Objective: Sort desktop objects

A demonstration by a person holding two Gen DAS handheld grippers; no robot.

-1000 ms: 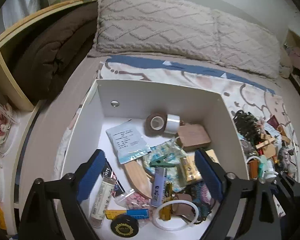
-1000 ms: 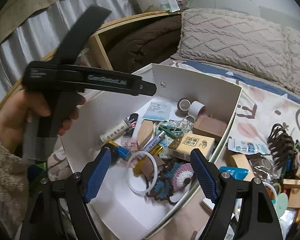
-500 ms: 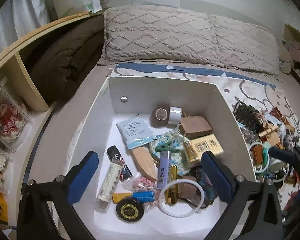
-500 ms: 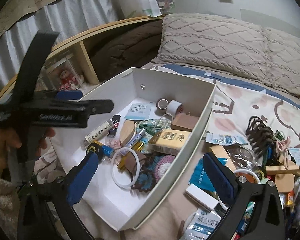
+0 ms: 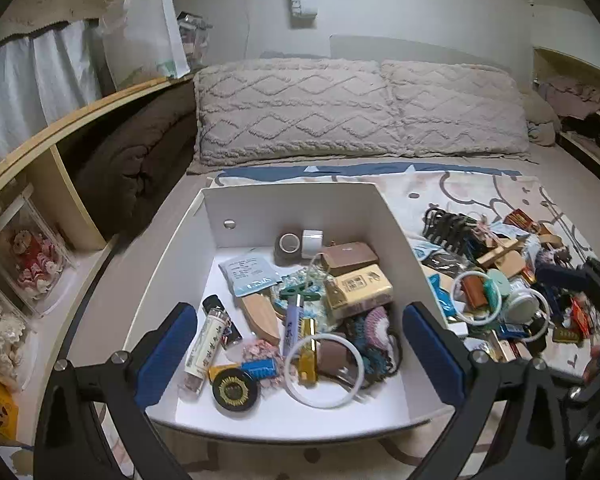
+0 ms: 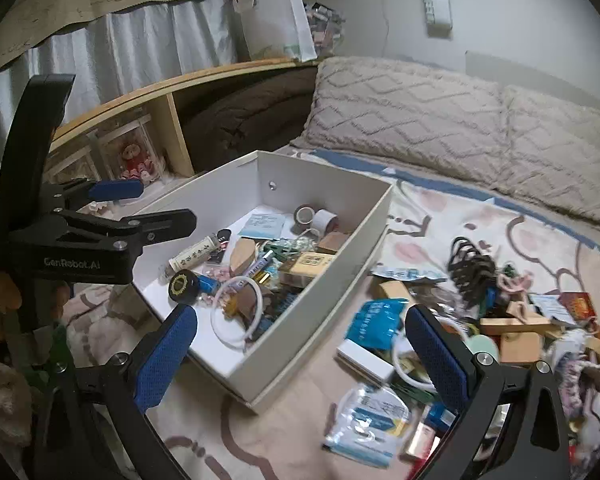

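Note:
A white box [image 5: 292, 212] [image 6: 328, 188] stands on the bed and holds several small items: tape rolls [image 5: 300, 240], a white ring [image 5: 324, 372], a wooden piece [image 5: 262, 314], a black round tin [image 5: 236, 392]. A pile of loose items [image 5: 500, 280] [image 6: 480, 308] lies on the sheet to the right of the box. My left gripper [image 5: 300, 352] is open and empty, raised above the box's near end; it also shows in the right wrist view [image 6: 140, 204]. My right gripper [image 6: 300, 356] is open and empty, above the box's near right corner.
Two knitted pillows [image 5: 340, 112] lie at the head of the bed. A wooden shelf [image 5: 40, 152] with boxed dolls [image 5: 28, 256] runs along the left. A brown blanket [image 5: 140, 160] fills one shelf opening. A white paper bag [image 5: 140, 36] stands on top.
Both grippers have pulled back and up from the box. The view widened, the box looks smaller, and the pile to the right shows more fully.

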